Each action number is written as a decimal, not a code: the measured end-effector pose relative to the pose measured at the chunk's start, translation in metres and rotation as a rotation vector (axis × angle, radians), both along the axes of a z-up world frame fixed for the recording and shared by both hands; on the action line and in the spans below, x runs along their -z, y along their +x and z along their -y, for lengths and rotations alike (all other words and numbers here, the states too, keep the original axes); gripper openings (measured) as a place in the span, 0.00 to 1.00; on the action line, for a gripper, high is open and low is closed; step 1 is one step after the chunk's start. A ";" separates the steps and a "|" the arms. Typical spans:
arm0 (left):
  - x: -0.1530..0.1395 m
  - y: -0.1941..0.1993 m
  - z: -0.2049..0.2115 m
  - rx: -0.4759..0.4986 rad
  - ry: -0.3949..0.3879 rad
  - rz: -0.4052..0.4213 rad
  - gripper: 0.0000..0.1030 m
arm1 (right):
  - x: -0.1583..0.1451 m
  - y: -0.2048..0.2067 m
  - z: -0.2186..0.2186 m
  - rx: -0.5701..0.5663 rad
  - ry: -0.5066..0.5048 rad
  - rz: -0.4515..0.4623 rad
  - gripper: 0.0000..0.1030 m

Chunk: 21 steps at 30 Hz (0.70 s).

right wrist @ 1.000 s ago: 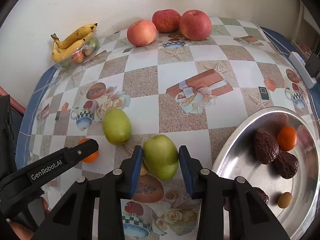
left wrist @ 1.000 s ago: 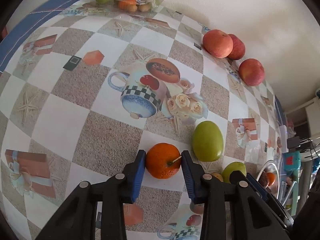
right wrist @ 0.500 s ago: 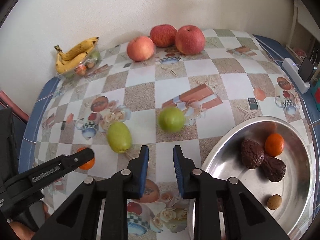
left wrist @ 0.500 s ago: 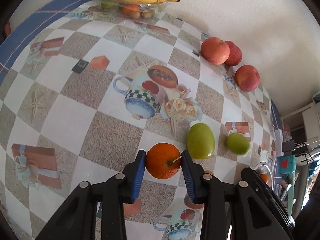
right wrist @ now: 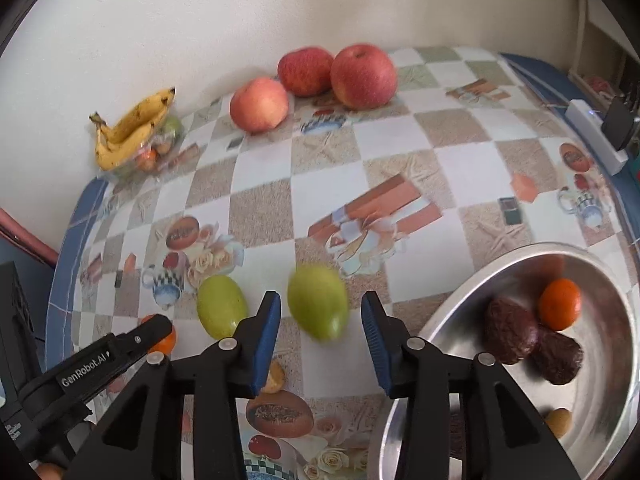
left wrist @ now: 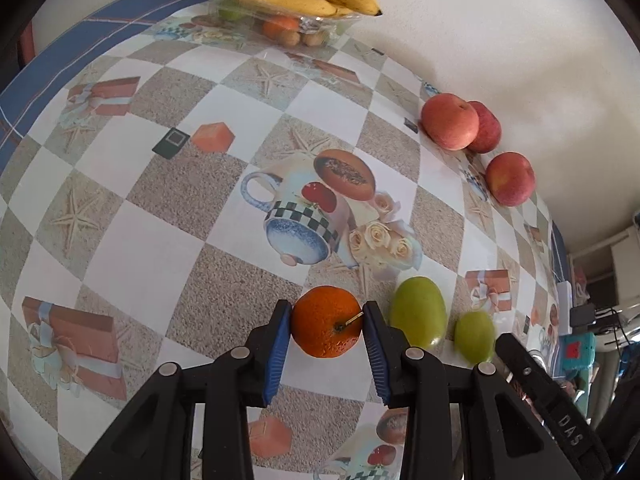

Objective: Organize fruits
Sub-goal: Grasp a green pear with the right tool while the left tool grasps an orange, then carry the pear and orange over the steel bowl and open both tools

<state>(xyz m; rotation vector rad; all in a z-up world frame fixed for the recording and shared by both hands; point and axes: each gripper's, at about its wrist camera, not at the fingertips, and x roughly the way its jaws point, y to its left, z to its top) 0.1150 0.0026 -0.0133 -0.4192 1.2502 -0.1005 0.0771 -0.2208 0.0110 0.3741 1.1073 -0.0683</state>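
Observation:
My left gripper (left wrist: pixel 326 320) is shut on an orange (left wrist: pixel 326 328) with a short stem, low over the patterned tablecloth. Just to its right lie a large green fruit (left wrist: pixel 418 312) and a smaller, blurred green fruit (left wrist: pixel 474 336). In the right wrist view my right gripper (right wrist: pixel 320 312) is open wide, and that blurred green fruit (right wrist: pixel 318 302) sits between its fingers without either pad touching it. The other green fruit (right wrist: pixel 222 306) lies to the left, beside the left gripper's finger (right wrist: pixel 152 332), which half hides the orange (right wrist: pixel 165 339).
A metal tray (right wrist: pixel 460 304) at the right holds an orange (right wrist: pixel 559 304), two dark wrinkled fruits (right wrist: pixel 510 334) and a small brown one (right wrist: pixel 558 422). Three red apples (right wrist: pixel 362 76) line the wall. Bananas (right wrist: pixel 132 128) lie on a clear tray far left. A small brown fruit (right wrist: pixel 274 378) sits by my right fingers.
The right gripper lost its green fruit, which rolled away as the jaws closed empty; now the jaws are wide apart around it again. The left gripper kept hold of the orange.

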 end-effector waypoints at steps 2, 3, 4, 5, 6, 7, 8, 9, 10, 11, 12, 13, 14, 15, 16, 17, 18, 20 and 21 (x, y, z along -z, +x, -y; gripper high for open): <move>0.002 0.000 0.000 0.000 -0.001 -0.008 0.37 | 0.008 0.004 -0.005 -0.016 -0.014 -0.020 0.42; 0.003 -0.001 0.000 0.001 -0.002 -0.011 0.37 | 0.012 0.006 -0.007 -0.022 -0.020 -0.028 0.42; 0.003 -0.001 0.000 0.001 -0.004 -0.012 0.37 | 0.017 0.008 -0.010 -0.025 -0.024 -0.041 0.42; 0.003 -0.001 0.000 0.000 -0.004 -0.011 0.37 | 0.020 0.009 -0.011 -0.026 -0.022 -0.049 0.43; 0.003 -0.001 -0.001 -0.001 -0.004 -0.010 0.37 | 0.023 0.011 -0.011 -0.025 -0.022 -0.059 0.43; 0.003 -0.001 -0.001 -0.002 -0.005 -0.009 0.37 | 0.025 0.011 -0.012 -0.024 -0.021 -0.061 0.44; 0.003 -0.001 -0.001 -0.003 -0.004 -0.009 0.37 | 0.025 0.011 -0.012 -0.026 -0.018 -0.057 0.44; 0.003 -0.001 -0.002 -0.003 -0.004 -0.010 0.37 | 0.026 0.012 -0.012 -0.027 -0.016 -0.055 0.44; 0.004 -0.001 -0.002 -0.003 -0.004 -0.013 0.37 | 0.026 0.011 -0.013 -0.029 -0.013 -0.052 0.44; 0.004 -0.001 -0.002 -0.005 -0.004 -0.016 0.37 | 0.027 0.011 -0.014 -0.030 -0.013 -0.051 0.44; 0.005 -0.001 -0.003 -0.007 -0.003 -0.020 0.37 | 0.027 0.011 -0.015 -0.032 -0.014 -0.049 0.43; 0.005 -0.001 -0.003 -0.008 -0.003 -0.022 0.37 | 0.026 0.010 -0.015 -0.032 -0.017 -0.044 0.43; 0.005 -0.002 -0.003 -0.010 -0.003 -0.024 0.37 | 0.025 0.010 -0.016 -0.035 -0.019 -0.040 0.43; 0.005 -0.002 -0.003 -0.010 -0.005 -0.024 0.37 | 0.023 0.010 -0.016 -0.039 -0.017 -0.036 0.43; 0.003 -0.002 -0.004 -0.010 -0.007 -0.022 0.37 | 0.021 0.009 -0.016 -0.043 -0.009 -0.031 0.43; 0.002 -0.003 -0.004 -0.009 -0.007 -0.020 0.37 | 0.018 0.008 -0.016 -0.044 -0.005 -0.026 0.43; 0.001 -0.003 -0.003 -0.008 -0.006 -0.017 0.37 | 0.014 0.006 -0.016 -0.044 -0.003 -0.017 0.43; -0.004 -0.004 -0.002 -0.003 -0.007 -0.009 0.37 | 0.005 0.003 -0.016 -0.042 -0.005 -0.002 0.43; -0.007 -0.004 -0.002 -0.001 -0.010 -0.005 0.37 | -0.002 0.001 -0.015 -0.037 -0.007 0.007 0.43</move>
